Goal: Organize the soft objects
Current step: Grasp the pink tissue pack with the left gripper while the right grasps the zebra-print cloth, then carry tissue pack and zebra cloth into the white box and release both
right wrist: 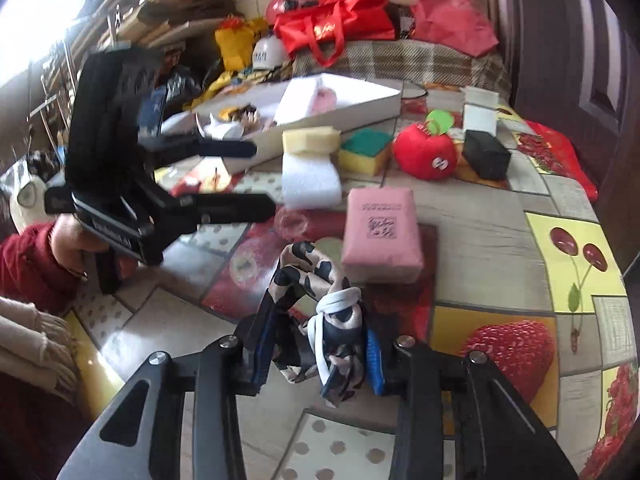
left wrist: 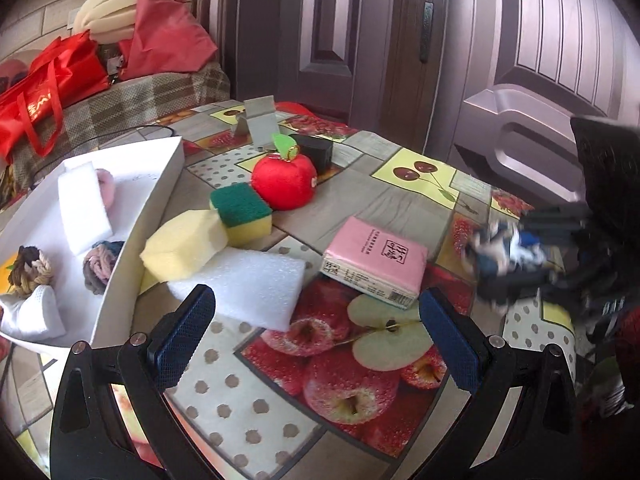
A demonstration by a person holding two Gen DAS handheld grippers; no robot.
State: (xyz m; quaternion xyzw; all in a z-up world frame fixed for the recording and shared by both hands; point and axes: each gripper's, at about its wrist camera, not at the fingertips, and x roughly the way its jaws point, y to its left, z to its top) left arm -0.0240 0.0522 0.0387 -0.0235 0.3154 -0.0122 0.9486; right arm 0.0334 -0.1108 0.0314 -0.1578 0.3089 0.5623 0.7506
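My right gripper (right wrist: 320, 320) is shut on a patterned fabric scrunchie (right wrist: 308, 280) in beige, black, navy and white, just above the fruit-print tablecloth; it shows blurred in the left wrist view (left wrist: 504, 256). My left gripper (left wrist: 316, 300) is open with nothing between its fingers, pointing at a white foam block (left wrist: 248, 284) and a pink tissue pack (left wrist: 376, 260). Beyond lie a yellow sponge (left wrist: 184, 244), a green-topped sponge (left wrist: 240, 208) and a red plush apple (left wrist: 284, 180). A white box (left wrist: 160, 200) at left holds a white sponge (left wrist: 82, 208), knotted ropes (left wrist: 98, 268) and a white sock (left wrist: 36, 312).
A black box (left wrist: 316, 152) and a grey stand (left wrist: 260, 120) sit behind the apple. Red bags (left wrist: 36, 92) rest on a plaid-covered seat (left wrist: 132, 100) beyond the table. Dark doors (left wrist: 360, 40) stand behind. The table edge (right wrist: 616, 264) curves at right.
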